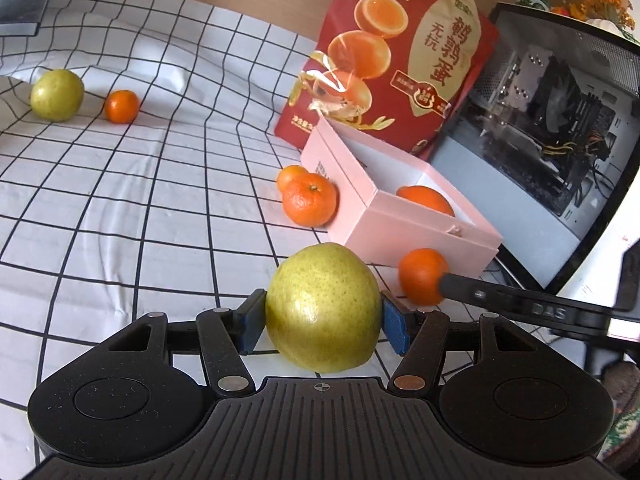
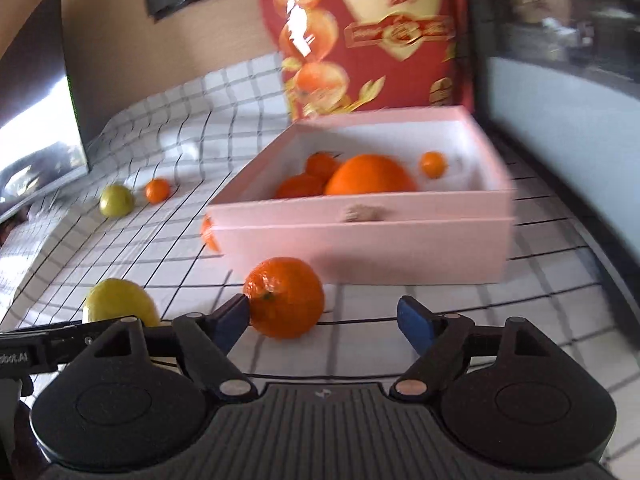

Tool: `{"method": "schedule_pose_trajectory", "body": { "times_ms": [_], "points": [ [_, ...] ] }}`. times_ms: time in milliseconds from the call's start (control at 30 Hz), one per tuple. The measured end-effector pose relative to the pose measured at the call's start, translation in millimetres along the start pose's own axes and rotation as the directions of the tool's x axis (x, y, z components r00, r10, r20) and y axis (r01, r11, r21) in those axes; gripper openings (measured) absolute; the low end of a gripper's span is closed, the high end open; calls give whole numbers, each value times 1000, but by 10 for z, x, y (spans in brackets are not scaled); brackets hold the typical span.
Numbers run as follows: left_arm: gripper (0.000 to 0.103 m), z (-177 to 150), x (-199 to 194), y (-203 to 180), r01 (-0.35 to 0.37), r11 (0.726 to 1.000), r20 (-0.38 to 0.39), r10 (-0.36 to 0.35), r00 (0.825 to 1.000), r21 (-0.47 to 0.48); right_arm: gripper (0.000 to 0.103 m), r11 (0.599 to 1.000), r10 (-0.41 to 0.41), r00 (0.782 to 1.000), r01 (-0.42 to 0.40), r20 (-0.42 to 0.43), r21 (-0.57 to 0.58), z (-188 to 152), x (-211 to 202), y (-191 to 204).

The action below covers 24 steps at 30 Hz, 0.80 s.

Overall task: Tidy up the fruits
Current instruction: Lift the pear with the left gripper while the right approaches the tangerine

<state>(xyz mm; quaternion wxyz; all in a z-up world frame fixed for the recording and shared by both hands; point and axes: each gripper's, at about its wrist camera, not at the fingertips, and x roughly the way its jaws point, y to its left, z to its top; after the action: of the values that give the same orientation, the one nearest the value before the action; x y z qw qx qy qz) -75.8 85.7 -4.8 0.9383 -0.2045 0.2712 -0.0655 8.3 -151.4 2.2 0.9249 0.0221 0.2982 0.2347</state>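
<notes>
The left gripper point(image 1: 323, 320) has its blue pads clamped on either side of a yellow-green pear point(image 1: 323, 307), held just in front of the pink box point(image 1: 416, 236); the right gripper point(image 2: 324, 322) stands with its jaws apart, one blue pad touching a mandarin point(image 2: 285, 297) that sits on the checked cloth point(image 1: 120, 208) while the other pad is well clear of it, so the fruit is not gripped. That lopsided contact is the nearest risk — a nudge from the single pad could roll the mandarin away along the cloth or against the box wall before the jaws close on it. The two grippers also work close together: in the left wrist view a finger of the right one reaches the mandarin right beside the held pear, so a careless swing could knock one tool into the other or bump the pear loose. The pear is round and smooth and is held only across its widest part, so a tilt over the box might let it slip. The box already holds a large orange point(image 2: 370, 176) and several smaller ones, and a pear dropped from height could bruise them. Other fruit waits outside — two mandarins against the box's side point(image 1: 308, 198), and a second pear point(image 1: 57, 95) with a small mandarin point(image 1: 122, 106) far off. Behind stands a red bag point(image 1: 400, 52) with large Chinese characters reading 鹌鹑蛋 and 无抗; the right gripper's arm shows "DAS", and the left one's a partial "obot.AI".
</notes>
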Motion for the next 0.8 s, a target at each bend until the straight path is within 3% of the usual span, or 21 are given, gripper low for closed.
{"method": "schedule_pose_trajectory", "body": {
  "times_ms": [100, 300, 500, 667, 733, 800],
  "points": [
    [65, 1, 15, -26, -8, 1000, 1, 8, 1000, 5, 81, 999, -34, 999, 34, 17, -14, -39, -108, -66],
    [65, -11, 31, 1, 14, 1000, -12, -14, 1000, -16, 81, 997, -23, 1000, 23, 0, -72, -56, -108, 8],
    [65, -10, 27, -1, 16, 1000, -12, -16, 1000, -20, 81, 978, 43, 997, -55, -62, -200, -49, -12, 257],
    [65, -5, 20, 6, 20, 999, -10, -20, 1000, -27, 80, 972, 65, 991, -90, -120, -218, 29, 188, 364],
    [65, -3, 20, 10, 22, 999, -10, -23, 1000, -31, 63, 972, 62, 992, -85, -110, -218, 65, 248, 388],
    [65, -3, 19, 11, 22, 999, -10, -22, 1000, -30, 54, 971, 51, 994, -73, -101, -228, 79, 278, 412]
  ]
}}
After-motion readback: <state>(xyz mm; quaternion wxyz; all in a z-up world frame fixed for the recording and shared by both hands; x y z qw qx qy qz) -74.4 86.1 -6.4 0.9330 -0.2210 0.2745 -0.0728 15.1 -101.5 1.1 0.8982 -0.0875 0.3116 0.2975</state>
